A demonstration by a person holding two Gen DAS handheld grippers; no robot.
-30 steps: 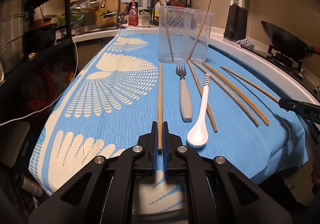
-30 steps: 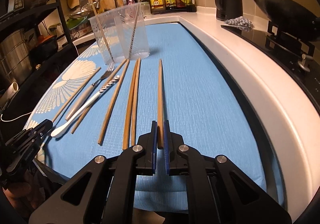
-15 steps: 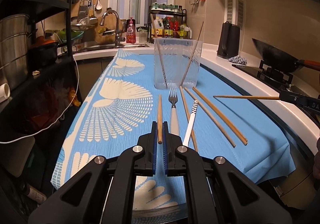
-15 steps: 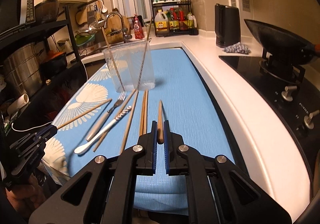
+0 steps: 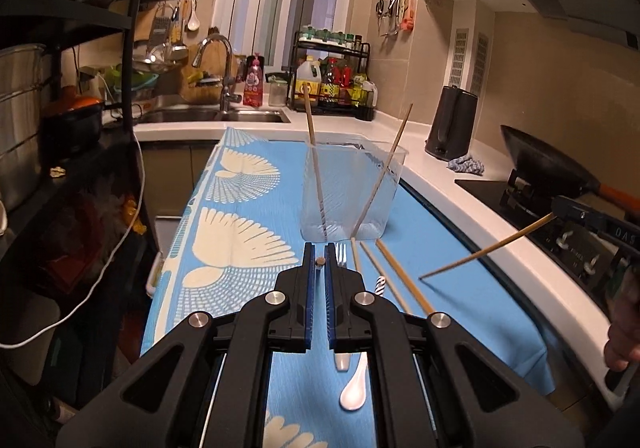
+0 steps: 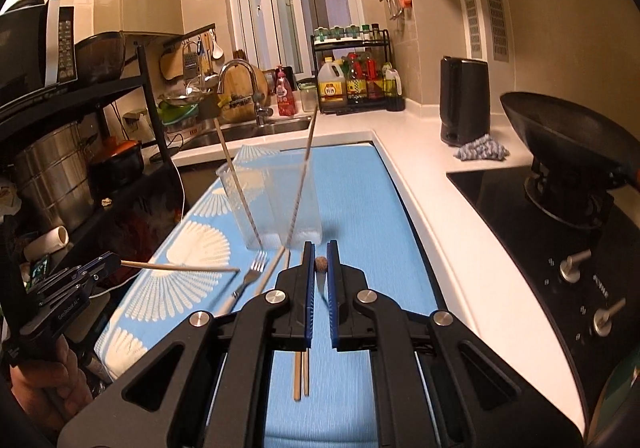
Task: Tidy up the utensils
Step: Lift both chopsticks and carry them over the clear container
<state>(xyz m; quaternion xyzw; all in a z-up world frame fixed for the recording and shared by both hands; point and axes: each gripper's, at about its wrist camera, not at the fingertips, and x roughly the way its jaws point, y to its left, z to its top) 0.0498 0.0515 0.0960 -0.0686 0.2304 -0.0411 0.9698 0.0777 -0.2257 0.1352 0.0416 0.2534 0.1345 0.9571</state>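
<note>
A clear plastic container [image 5: 352, 191] stands on the blue cloth [image 5: 460, 288] with two chopsticks leaning in it; it also shows in the right wrist view [image 6: 276, 203]. My left gripper [image 5: 319, 262] is shut on a wooden chopstick [image 5: 319, 260] that points straight ahead, lifted above the cloth. My right gripper [image 6: 320, 263] is shut on another chopstick [image 6: 320, 263], also lifted; that chopstick shows in the left view [image 5: 484, 252]. A fork [image 6: 250, 276], a white spoon [image 5: 356, 388] and several chopsticks [image 5: 400, 280] lie on the cloth.
A sink with faucet [image 5: 220, 71] and a bottle rack [image 5: 332, 79] are at the back. A black kettle [image 5: 452, 127], a rag [image 5: 466, 164] and a wok on the stove [image 5: 548, 163] are on the right. A black shelf [image 5: 60, 107] with pots is on the left.
Both grippers have risen from the cloth, each lifting its chopstick clear of the surface. Both have tipped up so the chopsticks now point at the cameras.
</note>
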